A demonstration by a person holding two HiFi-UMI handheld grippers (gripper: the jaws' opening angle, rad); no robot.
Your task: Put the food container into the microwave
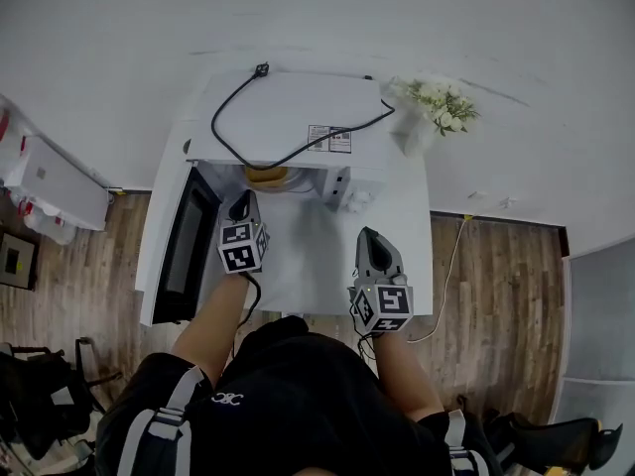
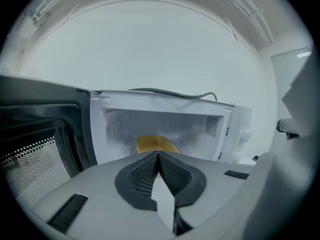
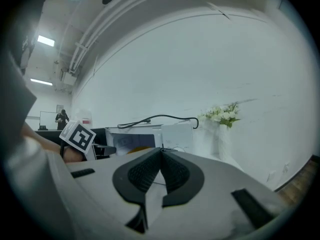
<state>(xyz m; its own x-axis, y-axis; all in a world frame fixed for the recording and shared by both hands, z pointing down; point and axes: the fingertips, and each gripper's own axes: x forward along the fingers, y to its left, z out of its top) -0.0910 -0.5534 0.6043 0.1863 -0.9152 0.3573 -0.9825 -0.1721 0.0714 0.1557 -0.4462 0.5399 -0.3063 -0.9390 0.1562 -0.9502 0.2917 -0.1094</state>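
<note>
Nearest, over the bare white tabletop, two tongs in hand; left tongs clenched on nothing, pads pressed flat together, aimed at the open cavity; right tongs likewise clenched and empty, lower and further right, towards the oven's control side. Beyond the left tips, a straight look into the microwave, with its door swung wide to the left; inside on the cavity floor, near the front, the yellow food container, apart from both tongs. On the oven's roof, a loose black power cord; furthest off, by the wall, white flowers in a vase. By the look of it, placing step done, container in; only the closing left, if wanted. Calls next for bringing a clenched tip round behind the door's outer edge and pushing it shut, gently enough not to shove the oven along the tabletop.
</note>
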